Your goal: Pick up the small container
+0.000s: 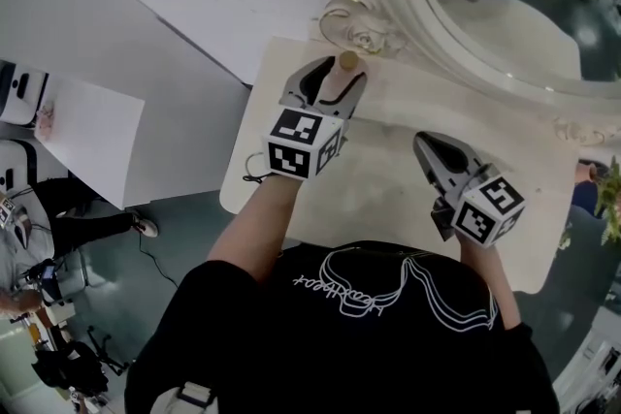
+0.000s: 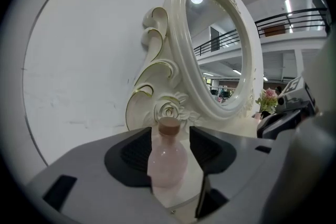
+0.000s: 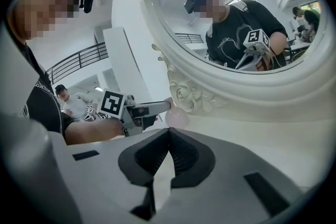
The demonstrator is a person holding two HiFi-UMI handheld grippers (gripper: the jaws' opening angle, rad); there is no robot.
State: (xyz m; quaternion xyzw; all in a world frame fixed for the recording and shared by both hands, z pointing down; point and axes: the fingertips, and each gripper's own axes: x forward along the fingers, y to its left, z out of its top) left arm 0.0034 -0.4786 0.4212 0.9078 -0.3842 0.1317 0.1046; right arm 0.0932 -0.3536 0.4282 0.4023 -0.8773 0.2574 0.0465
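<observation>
standing on the table (image 1: 388, 184) by the mirror (image 1: 456, 39), the small container (image 2: 167, 161) is bracketed, not yet clamped or lifted, by the left gripper's (image 1: 333, 82) parted jaws; the right gripper's (image 3: 167, 139) are pressed together, empty.

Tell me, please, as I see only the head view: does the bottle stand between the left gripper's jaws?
Observer: Yes. The left gripper view shows a pink bottle upright between the jaws of the left gripper. The jaws are wide apart and do not seem to press on it.
Operator: Thank you. Is the right gripper holding anything?
Observer: No. In its own view the right gripper has its jaws together with nothing between them.
</observation>
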